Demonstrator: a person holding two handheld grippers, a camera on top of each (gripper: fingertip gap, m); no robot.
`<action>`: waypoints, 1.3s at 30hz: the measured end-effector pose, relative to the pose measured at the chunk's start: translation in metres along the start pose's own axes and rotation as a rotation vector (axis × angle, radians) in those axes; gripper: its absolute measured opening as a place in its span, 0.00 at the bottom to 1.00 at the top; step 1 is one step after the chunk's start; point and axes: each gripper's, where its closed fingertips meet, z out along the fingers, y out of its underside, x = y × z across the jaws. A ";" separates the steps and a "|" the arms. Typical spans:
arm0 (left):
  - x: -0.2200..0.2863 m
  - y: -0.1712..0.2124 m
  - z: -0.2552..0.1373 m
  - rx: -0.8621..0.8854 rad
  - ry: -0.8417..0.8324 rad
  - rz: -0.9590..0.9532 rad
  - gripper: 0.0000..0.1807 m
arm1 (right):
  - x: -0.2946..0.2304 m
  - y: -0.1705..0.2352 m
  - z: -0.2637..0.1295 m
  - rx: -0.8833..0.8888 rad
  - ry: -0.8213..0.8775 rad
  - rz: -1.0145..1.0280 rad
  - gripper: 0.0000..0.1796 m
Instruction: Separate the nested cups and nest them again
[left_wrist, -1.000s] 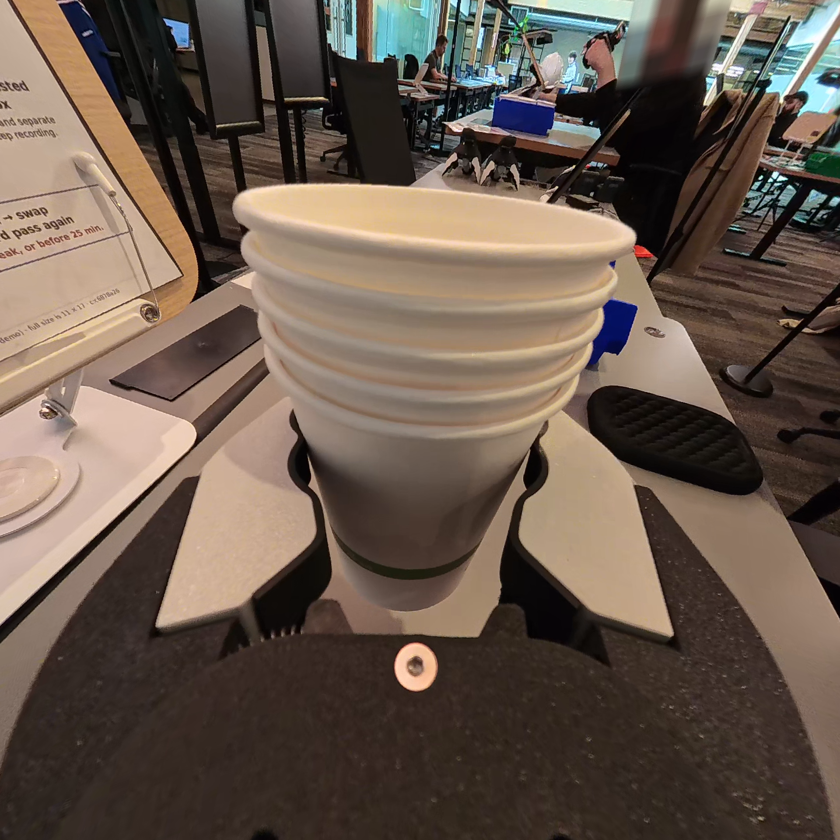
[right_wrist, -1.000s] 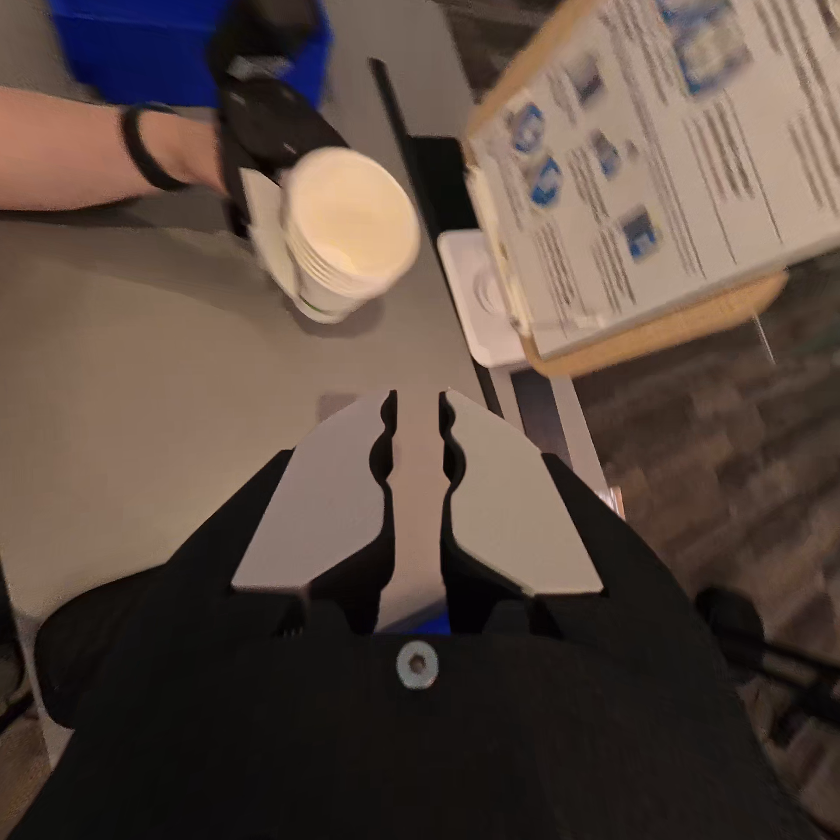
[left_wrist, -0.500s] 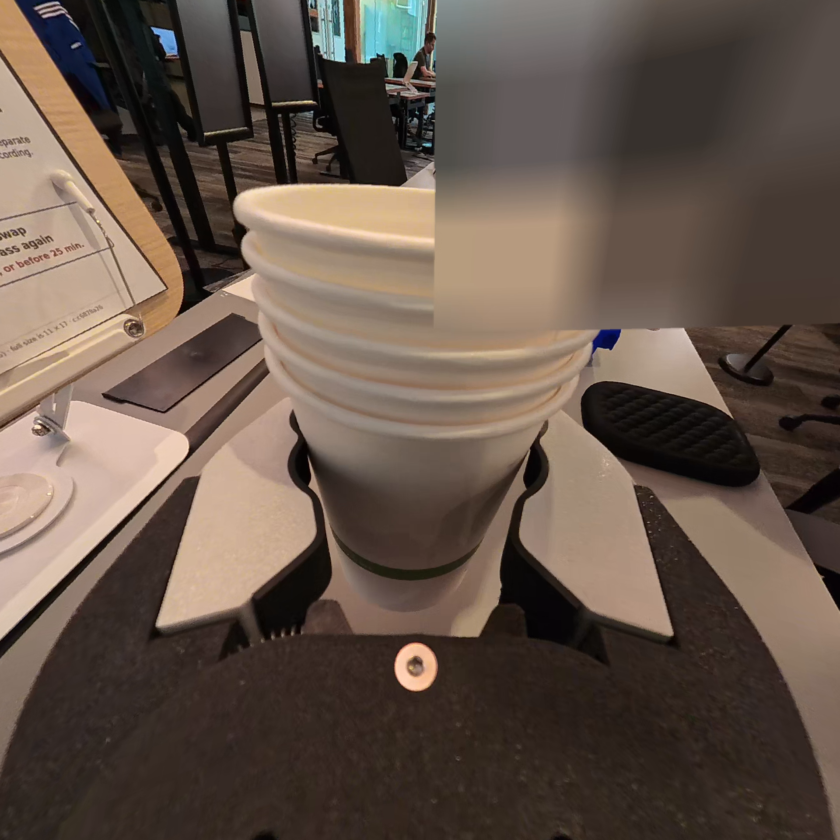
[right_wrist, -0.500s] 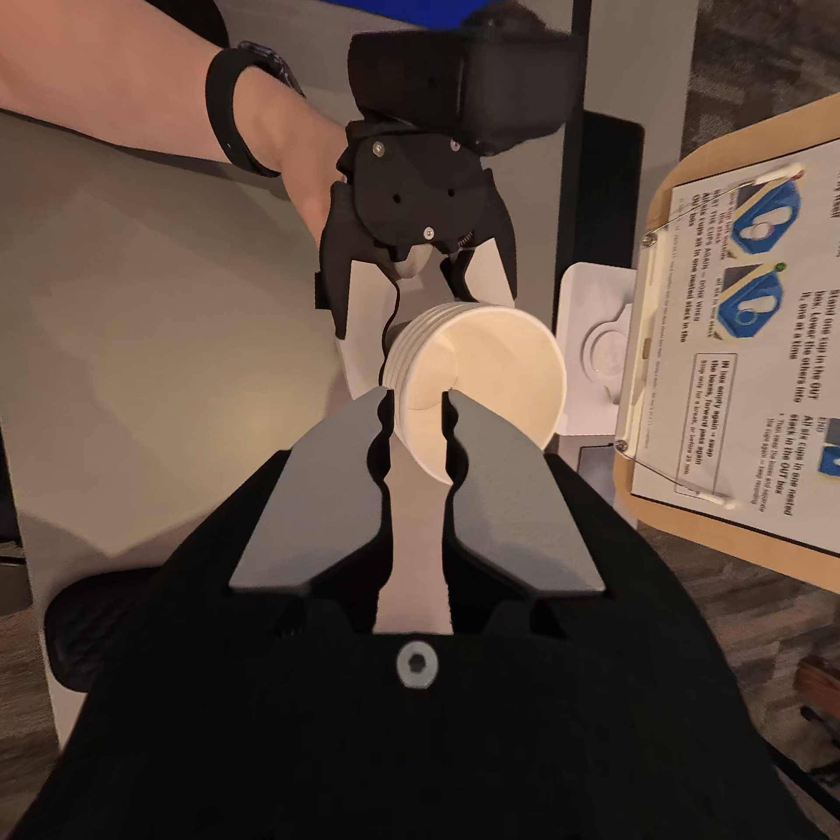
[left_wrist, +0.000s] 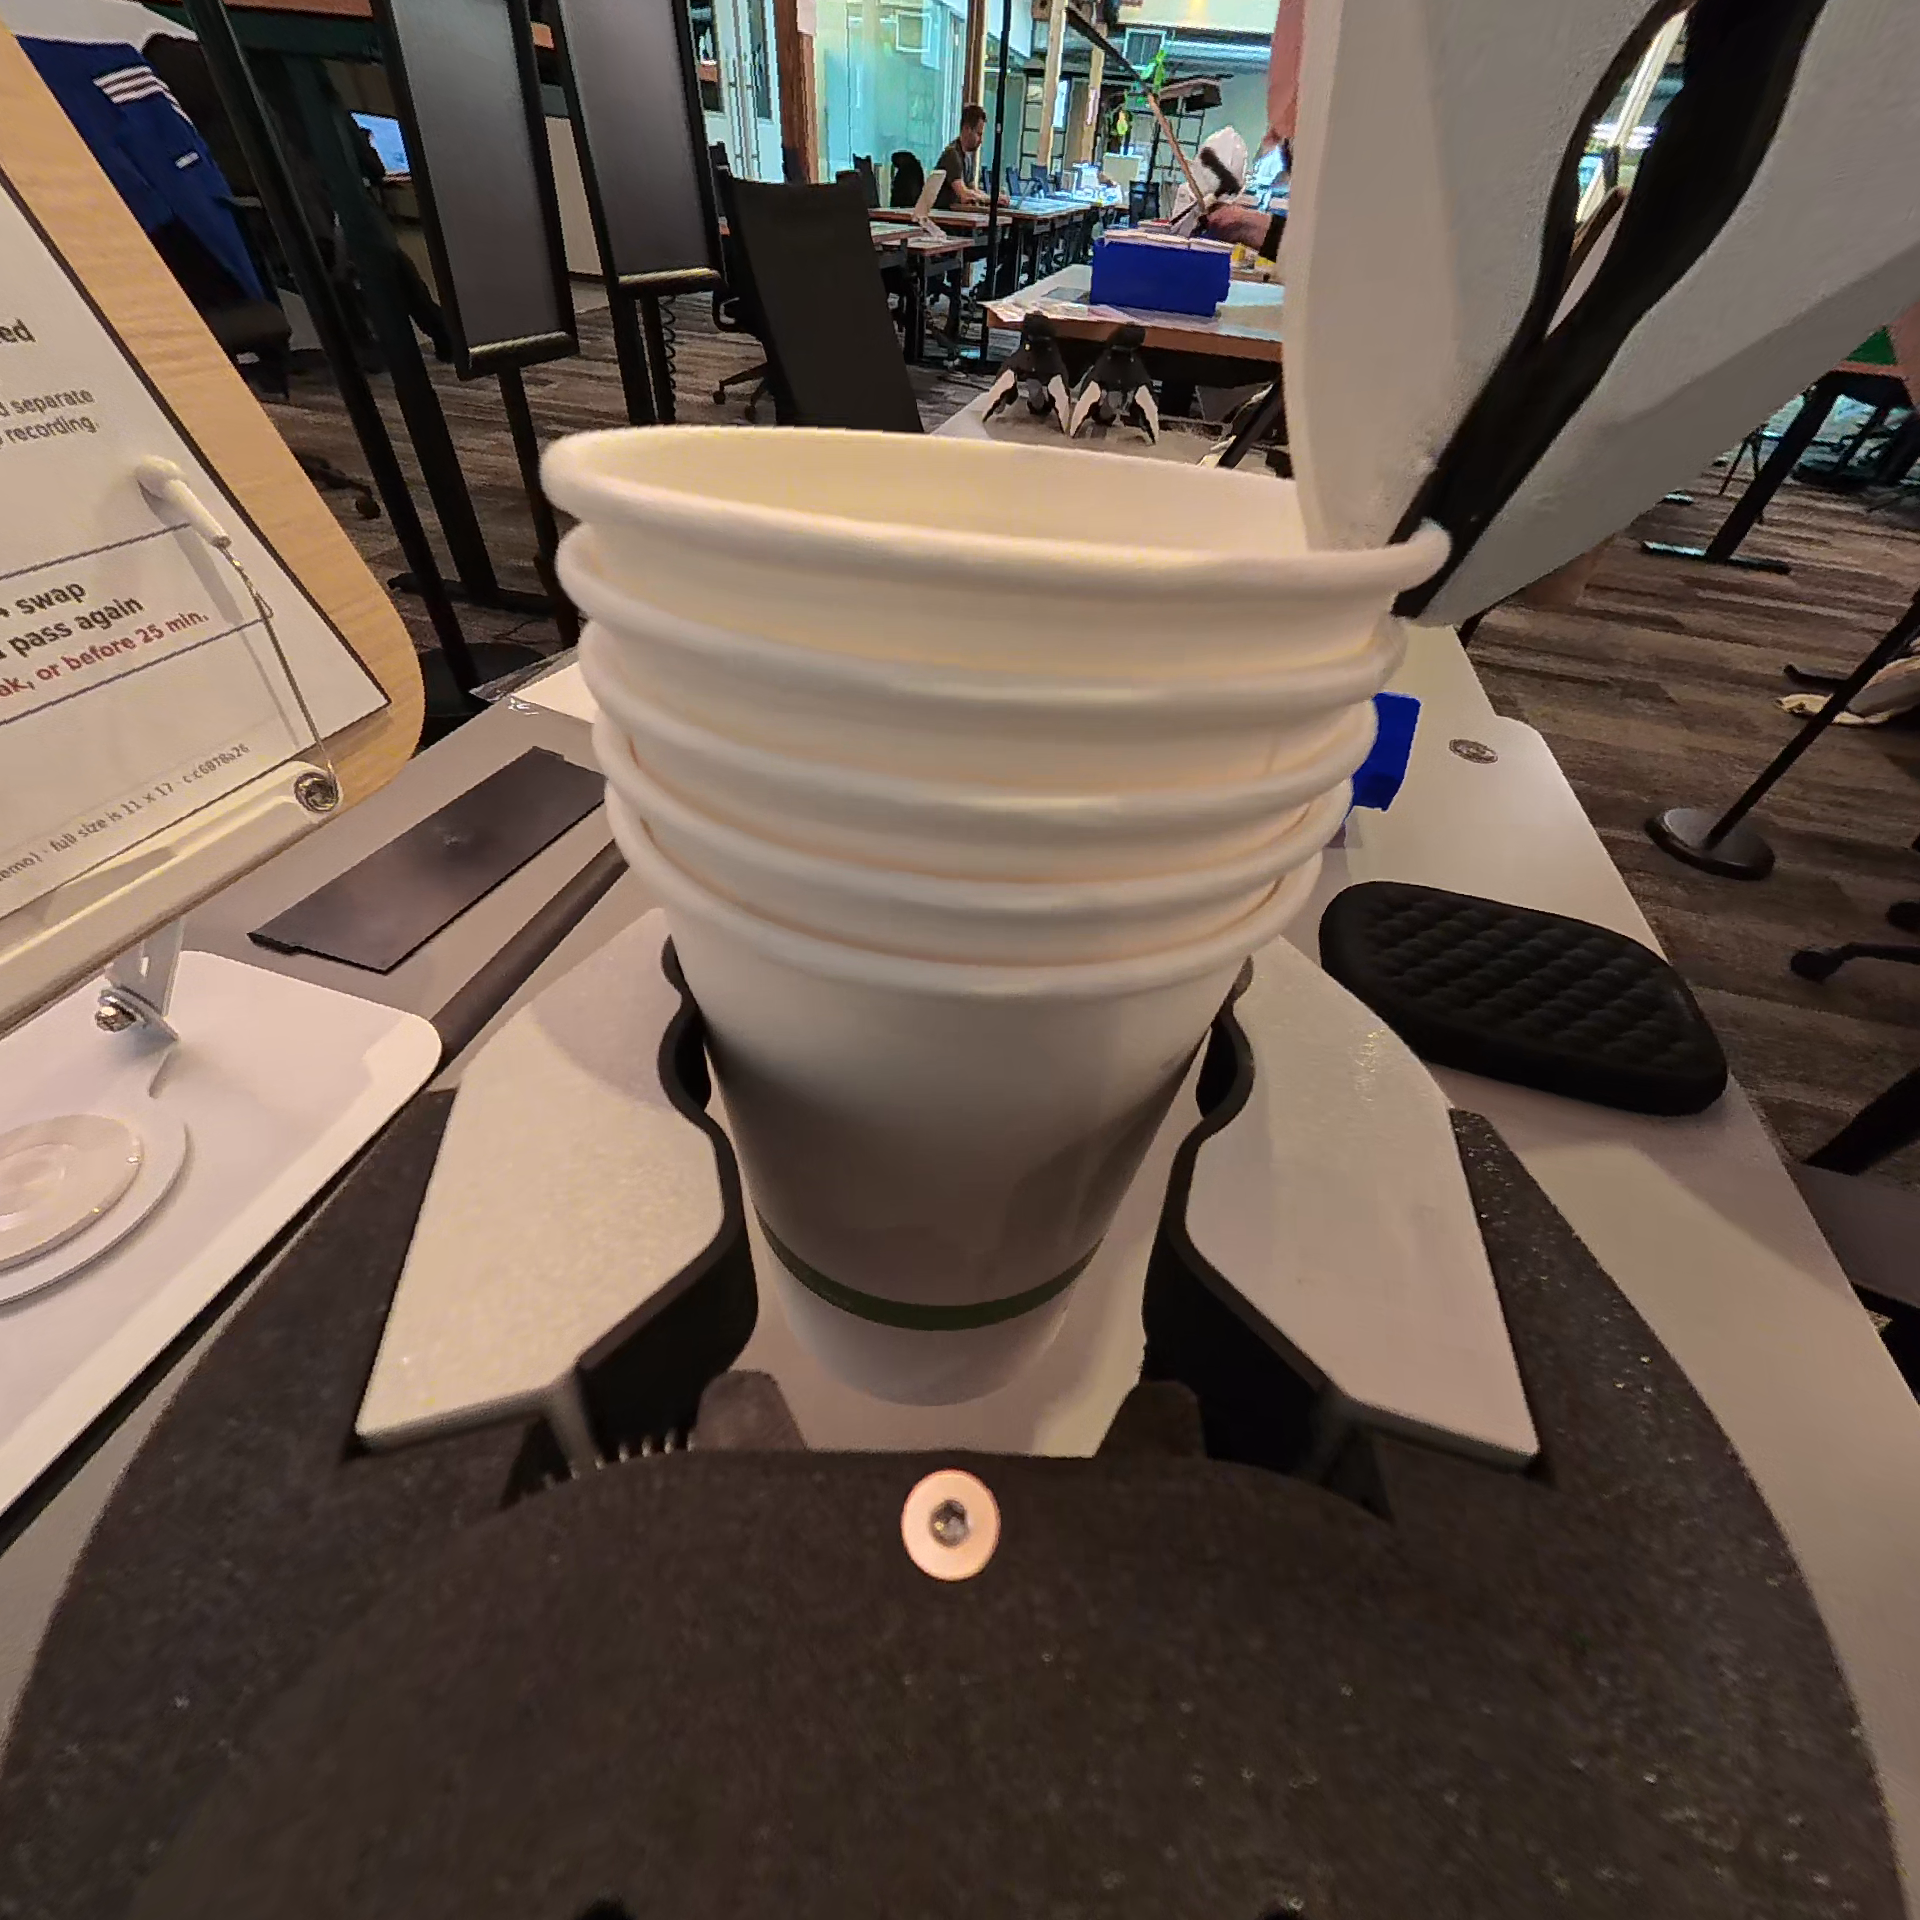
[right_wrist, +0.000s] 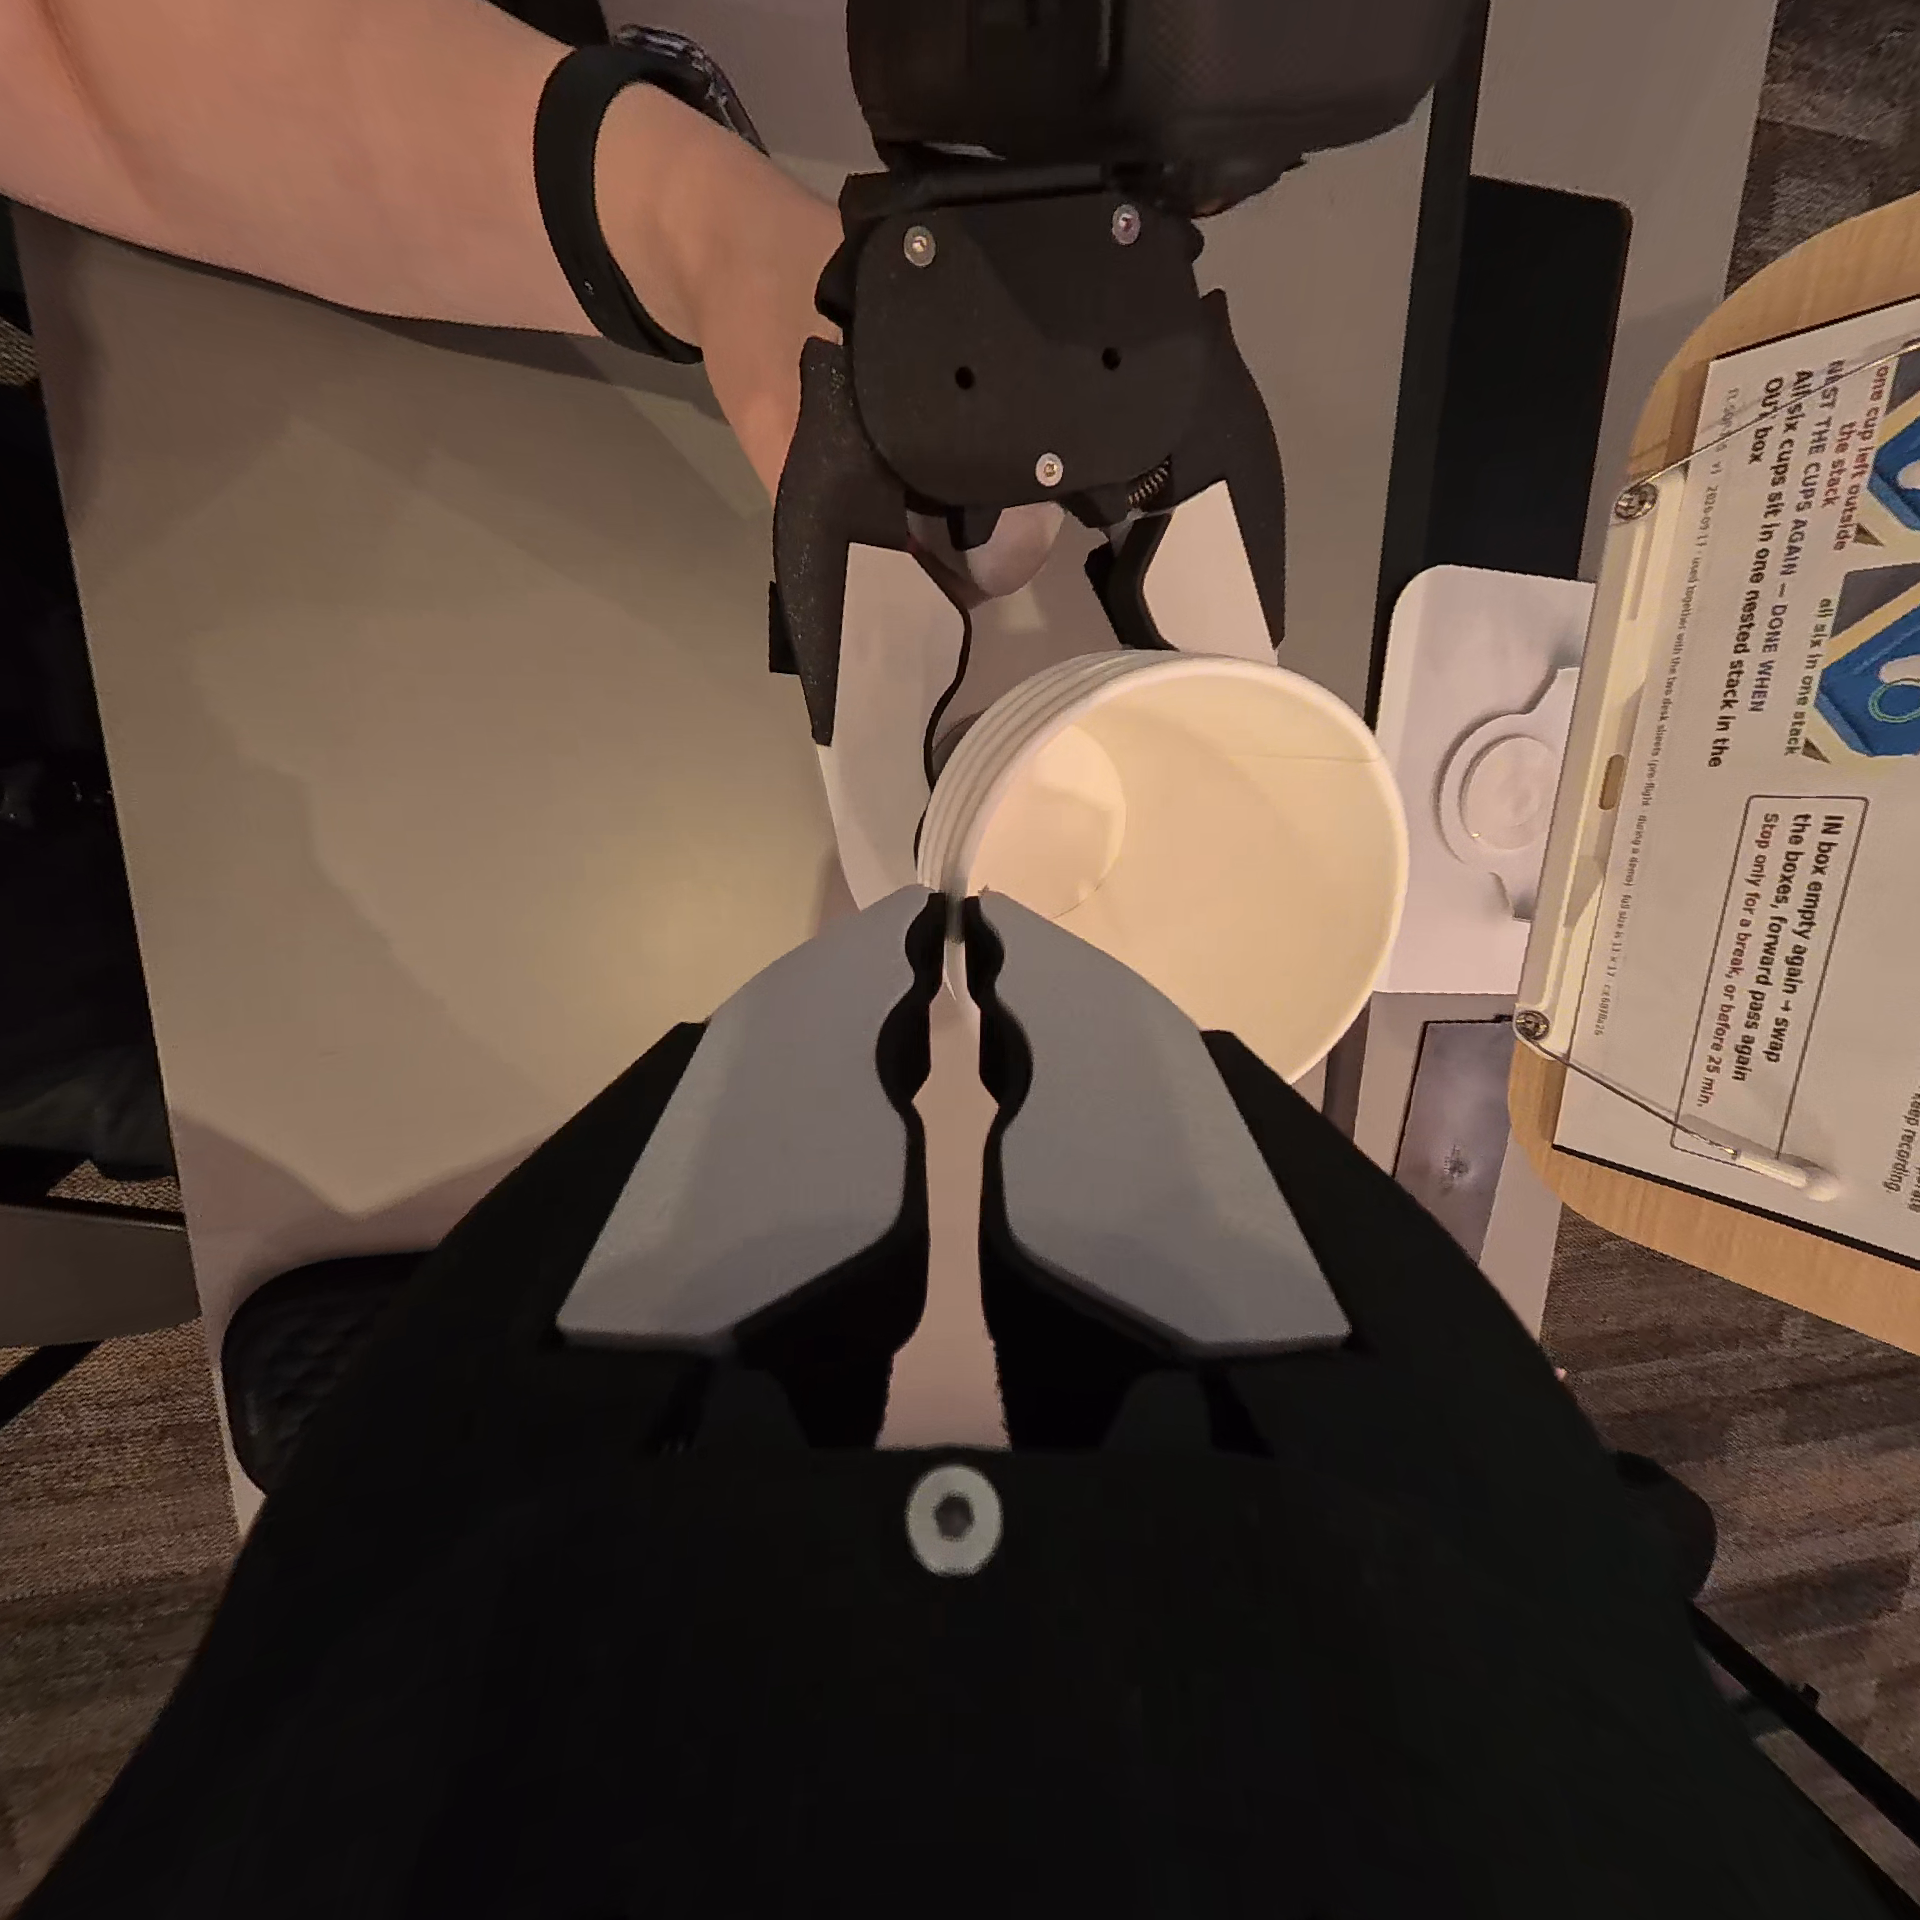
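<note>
Nested cups held over the grey table (right_wrist: 436, 665), both grippers on the stack.

The left gripper (left_wrist: 956, 1049) clamps the white cup stack (left_wrist: 956, 790) around its lowest cup, jaws pressed against the sides. The right gripper (right_wrist: 958, 925) pinches the top cup's rim (left_wrist: 1403, 545), jaws nearly together on the thin edge.

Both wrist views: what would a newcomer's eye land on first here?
First the stack of nested white paper cups, filling the left wrist view, its lowest cup clamped between the left gripper jaws. Next, the right gripper, its jaws pinched on the top cup's rim. A tilted instruction board stands beside them.
</note>
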 end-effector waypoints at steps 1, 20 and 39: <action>0.000 -0.001 0.000 0.003 0.001 -0.001 0.52 | 0.000 -0.001 -0.001 0.003 -0.001 0.000 0.02; 0.001 -0.005 -0.004 0.022 0.001 0.003 0.52 | 0.003 -0.011 -0.022 -0.013 0.025 -0.015 0.02; 0.014 -0.017 -0.006 0.040 0.014 0.044 0.52 | -0.012 -0.008 -0.018 -0.057 -0.043 -0.013 0.02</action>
